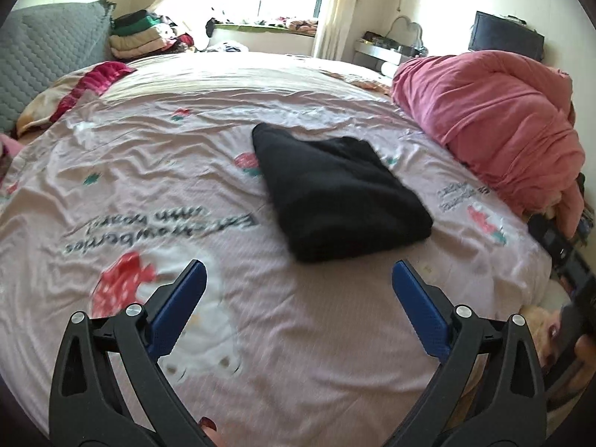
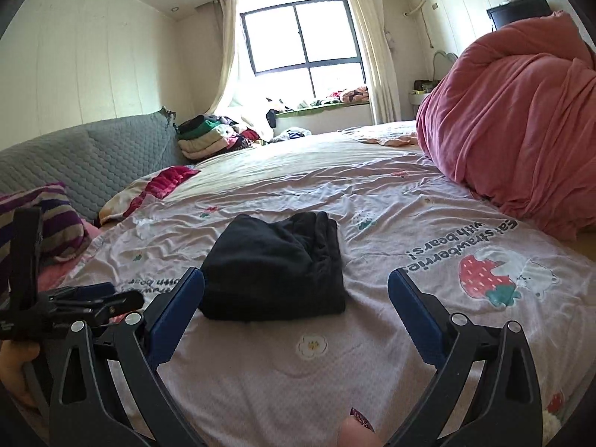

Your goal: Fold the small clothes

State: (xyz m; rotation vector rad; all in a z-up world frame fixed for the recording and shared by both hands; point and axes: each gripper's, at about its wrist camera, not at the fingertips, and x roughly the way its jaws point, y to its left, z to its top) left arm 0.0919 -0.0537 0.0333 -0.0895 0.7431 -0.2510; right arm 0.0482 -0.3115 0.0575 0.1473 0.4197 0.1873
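A small black garment [image 1: 335,193] lies folded into a compact bundle on the pink strawberry-print bed sheet [image 1: 186,186]. It also shows in the right wrist view [image 2: 275,268]. My left gripper [image 1: 298,272] is open and empty, hovering above the sheet just short of the bundle. My right gripper [image 2: 296,281] is open and empty, close in front of the bundle's near edge. The left gripper also shows at the left of the right wrist view [image 2: 74,301], held in a hand.
A big pink duvet heap [image 1: 495,126] fills the bed's right side, also in the right wrist view [image 2: 521,126]. A grey quilted headboard [image 2: 93,160], a striped pillow [image 2: 48,219] and a stack of folded clothes [image 2: 208,138] lie to the left. The window [image 2: 301,37] is beyond.
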